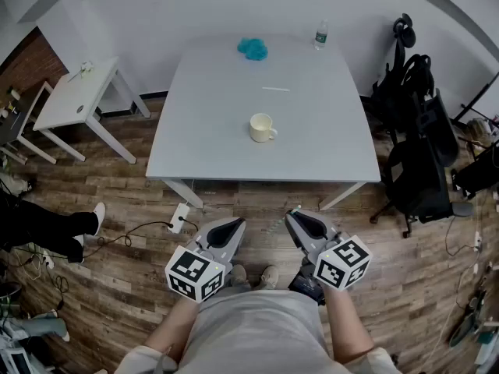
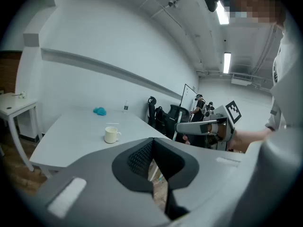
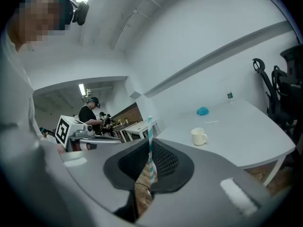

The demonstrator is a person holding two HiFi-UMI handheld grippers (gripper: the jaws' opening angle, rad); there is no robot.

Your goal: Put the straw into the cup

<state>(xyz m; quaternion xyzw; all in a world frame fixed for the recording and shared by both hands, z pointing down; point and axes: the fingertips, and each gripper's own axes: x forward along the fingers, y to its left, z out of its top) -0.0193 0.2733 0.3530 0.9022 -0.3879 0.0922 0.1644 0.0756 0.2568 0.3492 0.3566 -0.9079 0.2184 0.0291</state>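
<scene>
Our right hand-held gripper (image 3: 147,148) is clenched on the striped straw (image 3: 149,126); our left hand-held gripper (image 2: 152,143) is closed on nothing. The cup (image 1: 262,128) stands mid-frame on the tabletop (image 1: 327,146), well apart. We should approach and hold the straw upright over its mouth.

Wood floor (image 1: 117,185), grey table (image 1: 312,139) (white walls (image 1: 195,6))

No words, numbers or brand names could be read anywhere. The only printed signs were black-and-white square markers on the cube (image 1: 195,273) of the left gripper (image 1: 228,226) and on the cube (image 1: 343,262) of the right gripper (image 1: 300,223). A bottle (image 1: 320,33) at the table's (image 1: 210,131) far edge bore a label too small to read.
</scene>
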